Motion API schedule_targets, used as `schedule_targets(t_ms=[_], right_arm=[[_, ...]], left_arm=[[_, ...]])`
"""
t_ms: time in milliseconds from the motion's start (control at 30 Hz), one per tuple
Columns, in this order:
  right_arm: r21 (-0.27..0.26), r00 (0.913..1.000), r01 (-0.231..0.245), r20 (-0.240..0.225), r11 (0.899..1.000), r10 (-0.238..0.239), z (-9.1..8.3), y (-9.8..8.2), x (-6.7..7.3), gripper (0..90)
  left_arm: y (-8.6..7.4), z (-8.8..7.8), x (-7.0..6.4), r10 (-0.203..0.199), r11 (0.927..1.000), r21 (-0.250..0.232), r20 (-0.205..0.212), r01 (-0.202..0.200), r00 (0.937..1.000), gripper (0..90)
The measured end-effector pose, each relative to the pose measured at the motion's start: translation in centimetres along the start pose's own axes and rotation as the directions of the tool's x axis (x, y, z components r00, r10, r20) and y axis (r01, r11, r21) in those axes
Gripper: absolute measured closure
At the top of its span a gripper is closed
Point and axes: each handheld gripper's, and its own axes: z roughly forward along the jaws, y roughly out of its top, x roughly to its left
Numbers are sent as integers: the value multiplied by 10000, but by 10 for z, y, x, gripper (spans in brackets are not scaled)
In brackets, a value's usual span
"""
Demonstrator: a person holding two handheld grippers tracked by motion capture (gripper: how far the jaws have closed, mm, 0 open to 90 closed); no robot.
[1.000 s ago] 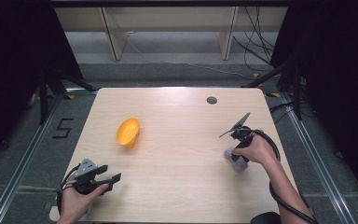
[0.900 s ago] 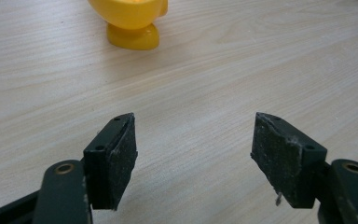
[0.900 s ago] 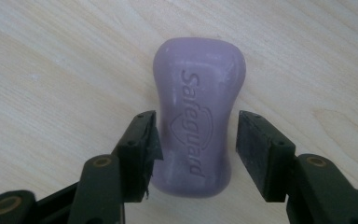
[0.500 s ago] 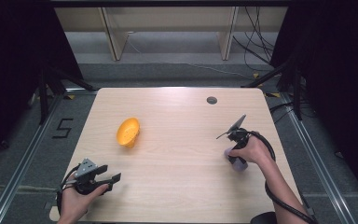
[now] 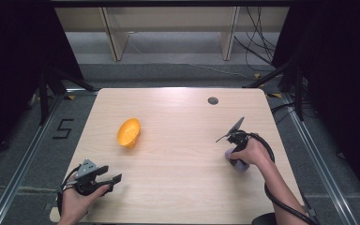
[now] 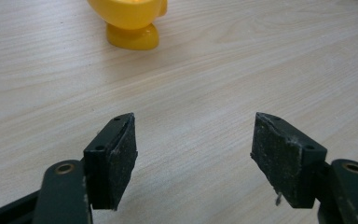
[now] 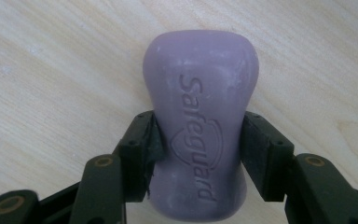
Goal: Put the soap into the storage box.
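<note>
A purple soap bar (image 7: 200,70) stamped "Safeguard" lies on the wooden table (image 5: 183,187) at the right. My right gripper (image 7: 198,135) points down at it. Its jaws have just been closing, and both pads now press the bar's narrow waist. From above, the person's right hand covers that gripper (image 5: 234,158), with the soap bar (image 5: 239,165) peeking out beneath it. My left gripper (image 5: 112,176) rests near the front left corner, open with nothing between its pads (image 6: 193,126). A yellow-orange bowl (image 5: 129,133) lies on its side left of centre, and its foot (image 6: 130,35) shows beyond the left jaws.
A round cable hole (image 5: 213,100) sits in the table's far edge area. A black cable (image 5: 281,201) trails from the right gripper along the forearm. Dark stands and floor rails flank the table on both sides.
The right hand has shifted only slightly over the soap bar. The left hand and the bowl have stayed where they were.
</note>
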Motion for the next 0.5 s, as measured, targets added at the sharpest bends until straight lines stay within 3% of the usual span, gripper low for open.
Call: schedule_targets(t_ms=[267,500], right_arm=[[-465,9966,809,190,9956,-801,1,-5,4,497],[-1040,9834,1525,1150,9828,-1405,-2,-18,15,497]], left_arm=[[0,-1,1,116,9999,6,-32,-116,9999,304],[0,-1,1,76,10000,20,-4,-76,10000,305]])
